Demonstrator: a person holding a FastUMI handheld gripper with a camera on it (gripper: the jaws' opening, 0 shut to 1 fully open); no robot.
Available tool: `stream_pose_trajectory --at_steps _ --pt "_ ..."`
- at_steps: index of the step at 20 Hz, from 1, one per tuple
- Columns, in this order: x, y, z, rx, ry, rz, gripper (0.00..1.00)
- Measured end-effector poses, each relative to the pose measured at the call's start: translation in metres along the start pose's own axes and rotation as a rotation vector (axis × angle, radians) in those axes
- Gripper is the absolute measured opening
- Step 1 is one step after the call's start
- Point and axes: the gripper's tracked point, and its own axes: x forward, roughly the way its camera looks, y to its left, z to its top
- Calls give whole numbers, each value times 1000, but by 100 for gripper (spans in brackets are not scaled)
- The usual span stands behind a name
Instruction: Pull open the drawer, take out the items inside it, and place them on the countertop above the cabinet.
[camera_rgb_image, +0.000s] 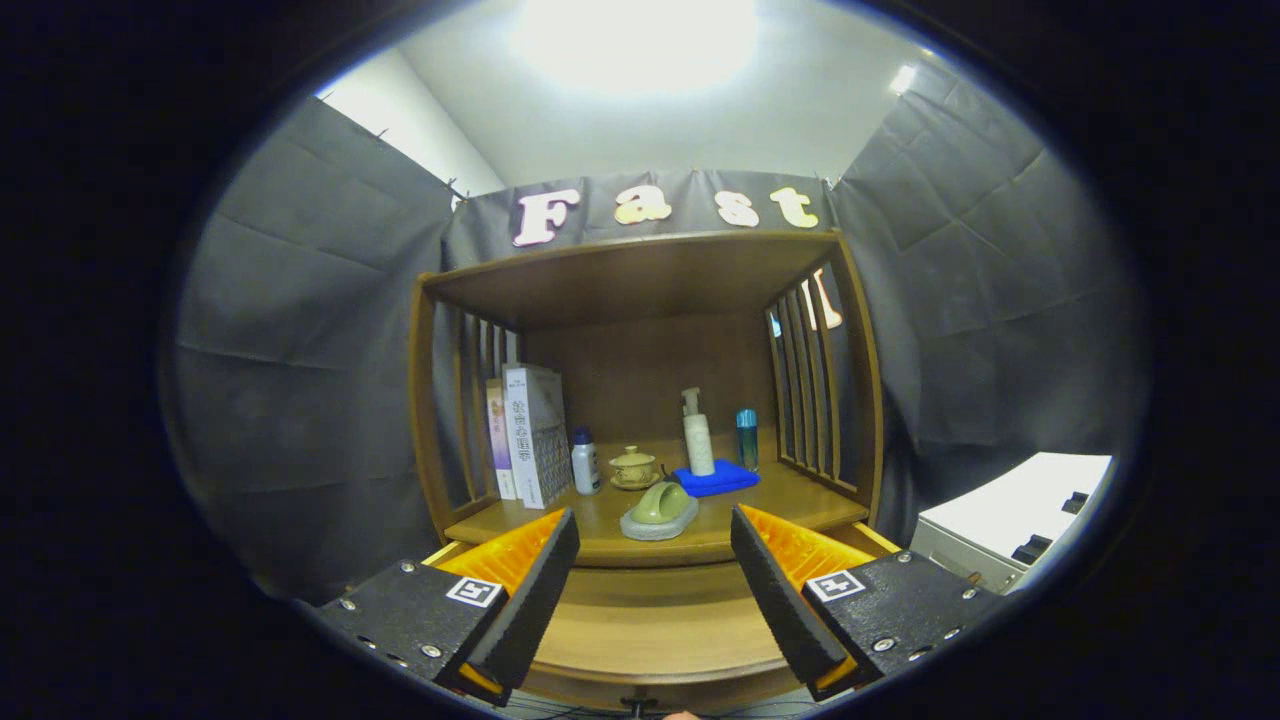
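Gripper view, contents as seen. One hand-held gripper (655, 560): its two fingers stand wide apart with nothing between them, poised above the front of the brown wooden cabinet (640, 290).

On the countertop (780, 500), under the cabinet's upper shelf:
- Two upright books (530, 435), side by side against the slatted left wall.
- One small white bottle with a dark cap (586, 462), just beside the books.
- One pale yellow lidded teacup on a saucer (633, 467), near the middle.
- One white pump bottle (697, 435), standing on one folded blue cloth (717, 479).
- One slim teal bottle (747, 438), behind the cloth, towards the slatted right wall.
- One pale green curved object on a grey dish (660, 512), at the front, just beyond the fingers and between them.

Drawer: a wooden front (650, 625) lies below the countertop edge, between the fingers; whether it is pulled out cannot be told, and its inside is hidden.

Room: dark grey cloth walls (300, 380) on three sides, white ceiling with one bright light (635, 40), one white appliance (1010, 530) to the right.
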Motion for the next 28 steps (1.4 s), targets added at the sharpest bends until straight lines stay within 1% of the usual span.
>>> stream_pose_trajectory --at_steps 2,3,7,12,15,19,23,28 --pt "-14 2 0 -45 -33 5 95" --pt "-21 5 -3 -48 -37 10 95" --pt "-45 16 -24 -22 -19 31 95" --pt "-75 30 -72 -22 54 51 95" --pt "-86 27 -96 -38 88 45 95" --pt "-89 21 -131 -37 155 23 95" --pt "-82 19 -159 -39 217 7 95" --pt "-62 14 -166 -50 231 -15 95"
